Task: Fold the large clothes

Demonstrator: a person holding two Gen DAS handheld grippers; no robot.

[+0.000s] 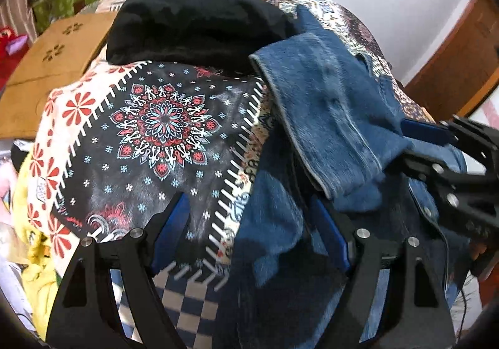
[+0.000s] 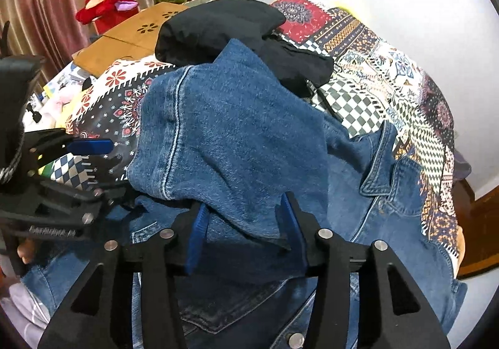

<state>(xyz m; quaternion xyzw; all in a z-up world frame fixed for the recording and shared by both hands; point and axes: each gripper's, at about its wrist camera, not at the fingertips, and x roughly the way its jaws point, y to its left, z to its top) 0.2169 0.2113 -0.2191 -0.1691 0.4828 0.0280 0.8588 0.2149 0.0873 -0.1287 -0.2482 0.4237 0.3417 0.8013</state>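
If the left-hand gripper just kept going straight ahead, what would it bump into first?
Most likely the patterned bedspread, which fills the gap between the left gripper's open fingers. The denim jacket lies just to the right of that line; the black garment sits further on. Depth is hard to judge.

Both wrist views look forward past their jaws, close over the bed [image 1: 162,130]. Each shares the denim jacket [image 2: 237,136] and black garment [image 1: 193,21] beyond the jaws.

Blue denim jacket [image 2: 237,136], sleeve folded over, atop patterned bedspread [image 2: 368,93]
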